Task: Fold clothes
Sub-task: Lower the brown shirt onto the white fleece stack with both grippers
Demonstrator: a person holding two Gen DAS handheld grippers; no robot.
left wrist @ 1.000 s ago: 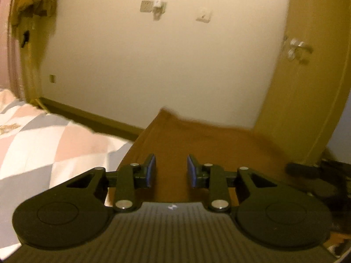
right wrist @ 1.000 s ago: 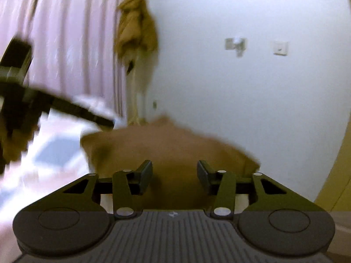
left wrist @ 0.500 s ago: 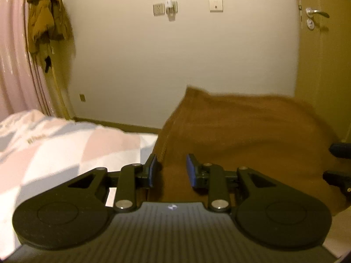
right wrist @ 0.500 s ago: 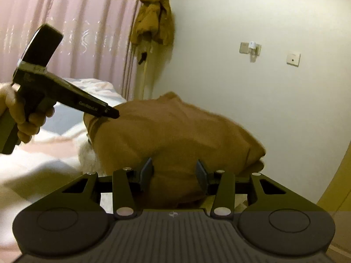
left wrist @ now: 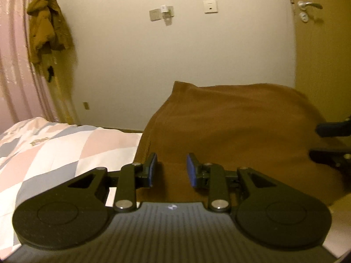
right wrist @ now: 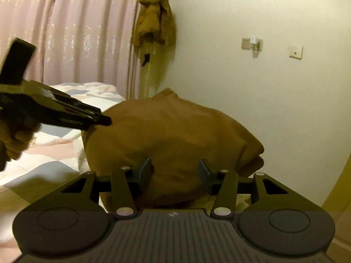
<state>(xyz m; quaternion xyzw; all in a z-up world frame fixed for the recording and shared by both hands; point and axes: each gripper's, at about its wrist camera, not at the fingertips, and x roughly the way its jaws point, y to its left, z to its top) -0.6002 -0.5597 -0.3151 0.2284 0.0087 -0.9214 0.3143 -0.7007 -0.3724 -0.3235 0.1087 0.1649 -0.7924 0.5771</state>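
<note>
1. Broadly, the bed (left wrist: 65, 144) with its pink, grey and white patchwork cover fills the lower left of the left wrist view, with a pale wall (left wrist: 197, 61) and a pink curtain (right wrist: 72, 35) behind it.

2. Over the near edge of the bed sits the brown garment (left wrist: 237, 131), bunched into a rounded mound just ahead of both tools. It looks like soft, thickish knit: light, limp and not fragile, likely to sag and slide out of shape when lifted from one point.

3. Judging by that, the best hold is a hem or corner, pinching a single edge on each side so the cloth hangs flat, not the bulging middle.

4. A second brown garment (right wrist: 155, 17) hangs on the wall, well apart.

5. The left gripper (left wrist: 171, 169) has its blue-padded jaws parted with brown cloth seen between them; nothing is pinched. In the right wrist view it reaches toward the mound's upper left edge.

6. The right gripper (right wrist: 174, 173) is spread wider, empty, the mound just beyond its tips.
</note>
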